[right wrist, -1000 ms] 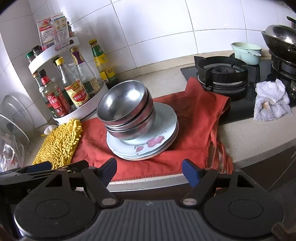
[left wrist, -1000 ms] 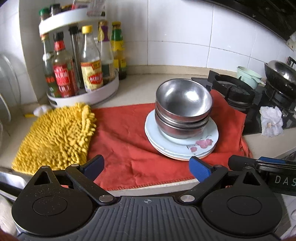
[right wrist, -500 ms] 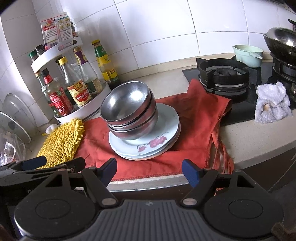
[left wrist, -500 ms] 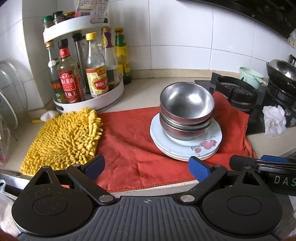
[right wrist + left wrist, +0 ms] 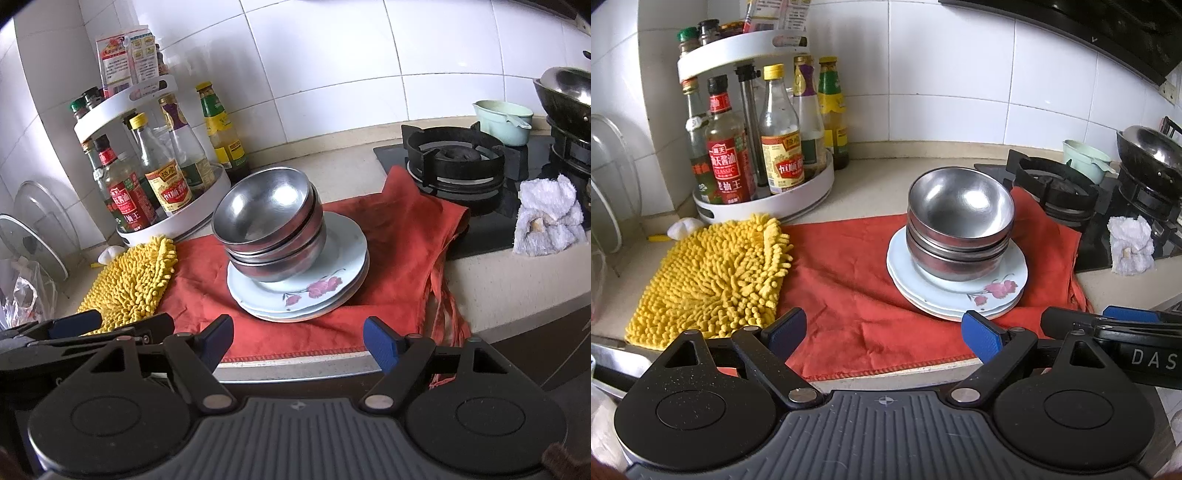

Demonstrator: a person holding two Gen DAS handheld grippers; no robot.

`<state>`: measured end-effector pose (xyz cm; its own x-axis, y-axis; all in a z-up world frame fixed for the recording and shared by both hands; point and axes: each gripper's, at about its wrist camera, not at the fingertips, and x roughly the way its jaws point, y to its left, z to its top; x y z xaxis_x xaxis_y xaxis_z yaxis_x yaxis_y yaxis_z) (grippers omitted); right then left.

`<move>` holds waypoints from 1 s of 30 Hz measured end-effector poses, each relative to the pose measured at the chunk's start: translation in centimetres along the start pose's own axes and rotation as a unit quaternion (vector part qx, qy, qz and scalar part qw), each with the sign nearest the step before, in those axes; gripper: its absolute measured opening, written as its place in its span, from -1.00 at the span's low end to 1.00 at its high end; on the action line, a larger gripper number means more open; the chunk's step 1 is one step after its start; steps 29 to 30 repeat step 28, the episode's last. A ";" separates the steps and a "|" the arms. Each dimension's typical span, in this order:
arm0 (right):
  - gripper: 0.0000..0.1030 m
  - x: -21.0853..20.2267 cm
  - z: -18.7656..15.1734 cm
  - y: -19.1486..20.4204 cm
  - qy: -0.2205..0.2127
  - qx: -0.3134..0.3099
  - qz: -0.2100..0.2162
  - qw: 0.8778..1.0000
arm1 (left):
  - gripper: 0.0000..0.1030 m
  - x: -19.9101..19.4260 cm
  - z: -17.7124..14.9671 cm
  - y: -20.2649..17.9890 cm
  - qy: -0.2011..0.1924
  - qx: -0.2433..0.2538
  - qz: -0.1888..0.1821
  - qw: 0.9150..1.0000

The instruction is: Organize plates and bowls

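Ahead of the left hand-held gripper [image 5: 884,334], a nest of steel bowls [image 5: 960,229] sat on stacked white plates [image 5: 990,288], all upon a red cloth [image 5: 849,280] covering the surface [image 5: 879,181]. Its jaws gaped wide, empty. The right hand-held gripper [image 5: 298,339], beside it, likewise stood open, short of the plates [image 5: 332,273] and bowls [image 5: 266,218].

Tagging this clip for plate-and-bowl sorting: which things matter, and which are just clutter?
Job: steel bowls, stacked on the floral plates.
Clutter: red cloth, yellow mitt, bottle rack, white rag, wok, green pot.
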<state>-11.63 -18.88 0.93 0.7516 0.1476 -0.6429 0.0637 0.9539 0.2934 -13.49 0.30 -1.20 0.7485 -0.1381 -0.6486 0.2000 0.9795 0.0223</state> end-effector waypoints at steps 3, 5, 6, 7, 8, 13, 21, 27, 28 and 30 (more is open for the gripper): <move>0.42 0.1 0.1 0.0 0.001 0.000 -0.001 1.000 | 0.84 0.1 0.0 -0.1 0.001 0.001 0.000 1.000; 0.42 0.2 0.1 -0.1 0.003 0.001 -0.002 1.000 | 0.84 0.2 0.0 -0.1 0.002 0.002 -0.001 1.000; 0.42 0.2 0.1 -0.1 0.003 0.001 -0.003 1.000 | 0.84 0.2 0.0 -0.1 0.003 0.002 -0.001 1.000; 0.42 0.2 0.1 -0.1 0.003 0.002 -0.003 1.000 | 0.84 0.3 0.0 -0.1 0.003 0.003 -0.001 1.000; 0.42 0.2 0.1 -0.1 0.004 0.002 -0.003 1.000 | 0.84 0.3 0.0 0.0 0.003 0.003 -0.001 1.000; 0.42 0.3 0.1 -0.2 0.004 0.005 -0.004 1.000 | 0.84 0.3 0.0 0.0 0.000 0.004 -0.002 1.000; 0.42 0.3 0.2 -0.1 0.004 0.004 -0.004 1.000 | 0.84 0.3 0.0 0.2 -0.004 0.007 0.001 1.000; 0.42 0.5 0.2 -0.1 0.006 0.005 -0.005 1.000 | 0.85 0.5 0.1 0.2 0.000 0.005 0.004 1.000; 0.42 0.6 0.2 -0.1 0.008 0.005 -0.005 1.000 | 0.90 0.6 0.1 0.2 0.004 0.003 0.005 1.000; 0.42 0.6 0.2 -0.1 0.008 0.005 -0.005 1.000 | 0.90 0.6 0.1 0.2 0.004 0.003 0.005 1.000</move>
